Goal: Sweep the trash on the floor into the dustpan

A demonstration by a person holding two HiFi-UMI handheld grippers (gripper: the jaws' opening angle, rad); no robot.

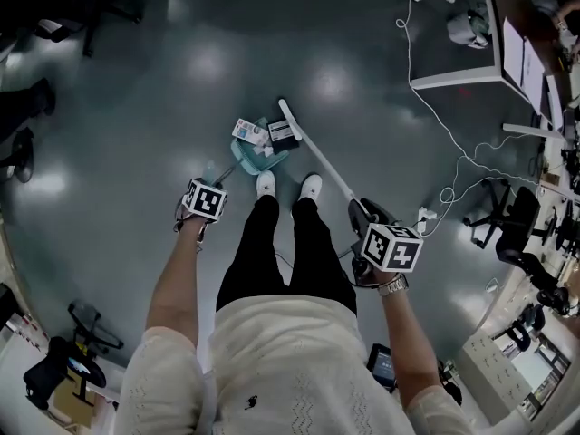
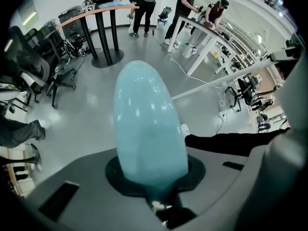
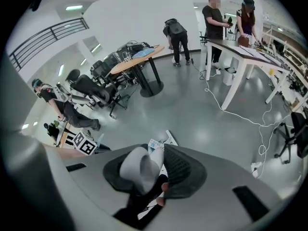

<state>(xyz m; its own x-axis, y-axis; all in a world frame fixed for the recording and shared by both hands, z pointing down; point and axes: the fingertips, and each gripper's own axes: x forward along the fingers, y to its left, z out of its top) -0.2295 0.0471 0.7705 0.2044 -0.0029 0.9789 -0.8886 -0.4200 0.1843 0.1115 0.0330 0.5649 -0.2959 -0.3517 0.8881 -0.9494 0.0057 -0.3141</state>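
A teal dustpan (image 1: 256, 158) rests on the grey floor just ahead of the person's white shoes (image 1: 265, 184). A white-and-blue packet (image 1: 246, 131) and a darker packet (image 1: 284, 135) lie at its mouth. My left gripper (image 1: 216, 181) is shut on the dustpan's teal handle (image 2: 149, 124), which fills the left gripper view between the jaws of the left gripper (image 2: 153, 179). My right gripper (image 1: 362, 214) is shut on the white broom stick (image 1: 317, 157), which slants down to the trash. In the right gripper view the stick's end (image 3: 140, 166) sits between the jaws of the right gripper (image 3: 147, 173).
A white cable (image 1: 453, 166) snakes across the floor on the right, past a power strip (image 1: 424, 216). White table legs (image 1: 453, 80) and office chairs (image 1: 512, 220) stand at the right. Dark chairs (image 1: 18, 143) line the left edge. Several people stand at tables (image 3: 240, 44) farther off.
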